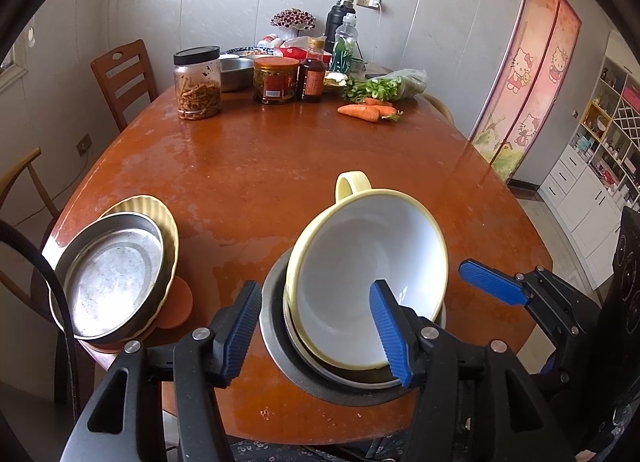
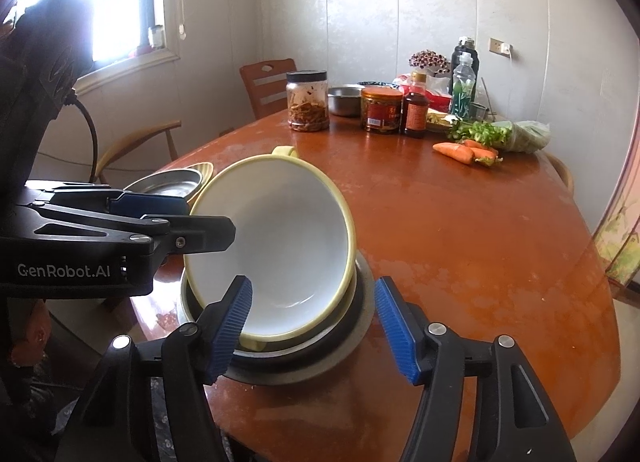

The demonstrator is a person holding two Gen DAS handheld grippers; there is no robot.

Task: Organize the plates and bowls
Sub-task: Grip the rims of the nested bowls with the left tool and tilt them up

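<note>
So, lower left of the left wrist view: a metal pan nested in a yellow dish, nothing in it. Centre: the handled bowl sits tilted in the grey bowl stack, empty. Left gripper is spread wide, one finger inside the rim. Right gripper, also apart, sits straight behind it, probably equally close.

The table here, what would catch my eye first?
Probably the big yellow-rimmed white bowl, tilted in a stack of dishes at the near edge, with the blue-padded left gripper and right gripper open around it. Next, the carrots and jars at the far end.
</note>
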